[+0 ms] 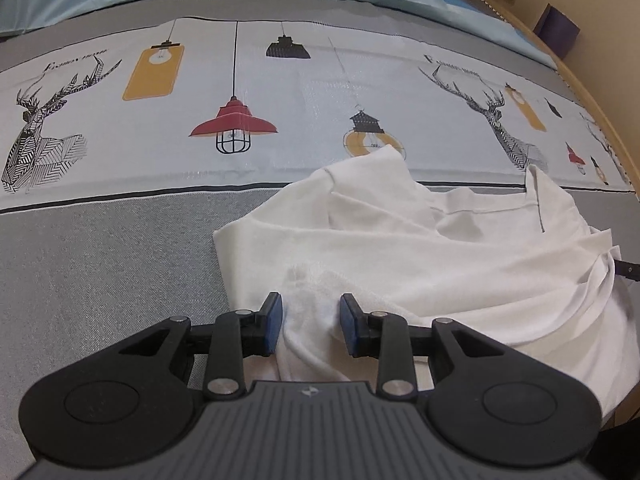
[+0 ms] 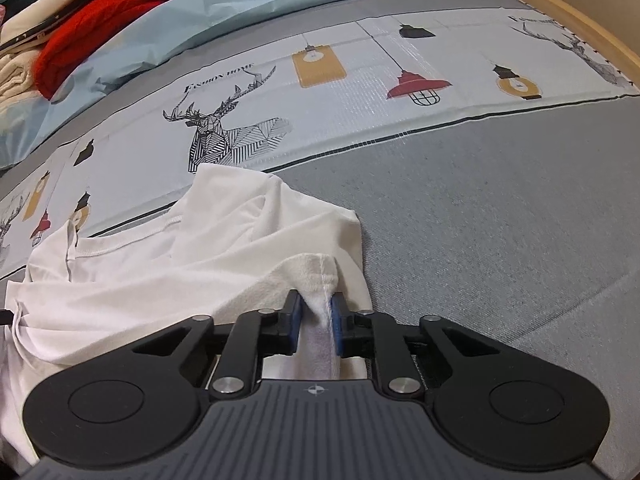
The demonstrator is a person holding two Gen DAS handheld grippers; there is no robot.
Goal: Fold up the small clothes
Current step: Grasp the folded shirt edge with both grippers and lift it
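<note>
The right gripper (image 2: 316, 322) pinches the white garment's (image 2: 208, 248) hem to lift it; the left gripper (image 1: 311, 322) straddles cloth, unclenched.

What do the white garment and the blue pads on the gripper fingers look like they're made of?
White garment: soft matte knit, probably cotton jersey; it drapes in loose folds, with stitched hems and a fuzzier inner face. Blue pads: matte, likely rubber or foam, on black plastic-looking fingers.
</note>
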